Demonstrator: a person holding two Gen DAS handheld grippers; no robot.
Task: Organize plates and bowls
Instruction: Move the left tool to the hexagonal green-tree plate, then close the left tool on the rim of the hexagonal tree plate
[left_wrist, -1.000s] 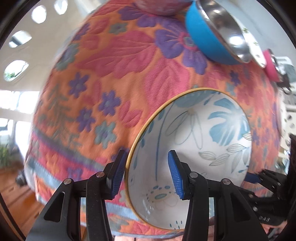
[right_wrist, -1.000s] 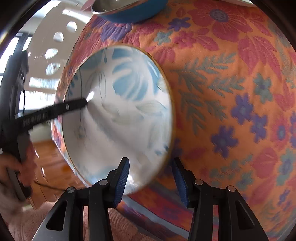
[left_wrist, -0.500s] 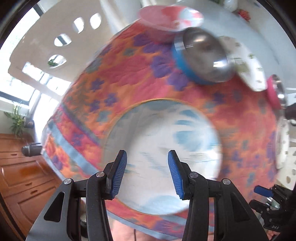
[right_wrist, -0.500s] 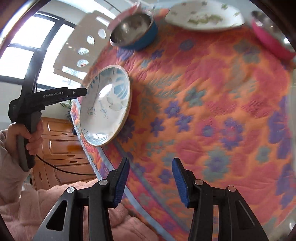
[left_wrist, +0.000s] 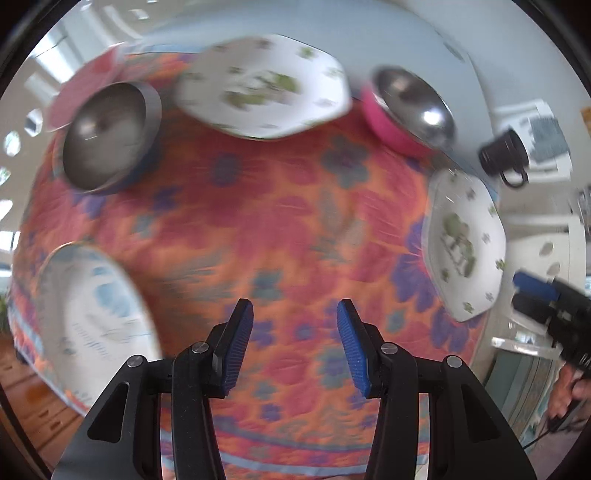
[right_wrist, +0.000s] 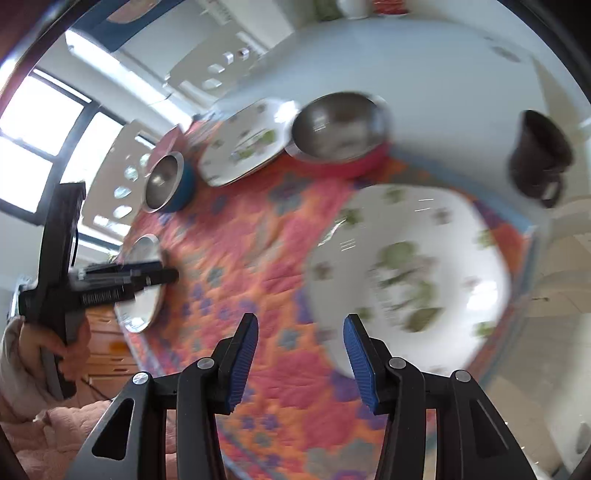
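My left gripper (left_wrist: 294, 345) is open and empty above the flowered orange cloth (left_wrist: 280, 229). The blue-leaf bowl (left_wrist: 96, 314) stands on the cloth to its left. My right gripper (right_wrist: 299, 363) is open and empty just in front of a white plate with green flowers (right_wrist: 406, 273); this plate also shows in the left wrist view (left_wrist: 465, 243). A second white flowered plate (left_wrist: 262, 85) lies at the back, between a steel bowl with blue outside (left_wrist: 107, 136) and a steel bowl with pink outside (left_wrist: 406, 107).
A dark mug (right_wrist: 539, 158) stands on the white table beyond the cloth's right edge. A pink plate (left_wrist: 85, 88) lies behind the blue steel bowl. A white chair (right_wrist: 125, 173) stands at the table's far left side.
Both grippers let go of the blue-leaf bowl and pulled back. The left one swung to the cloth's middle; the right one swung right to the white flowered plate.
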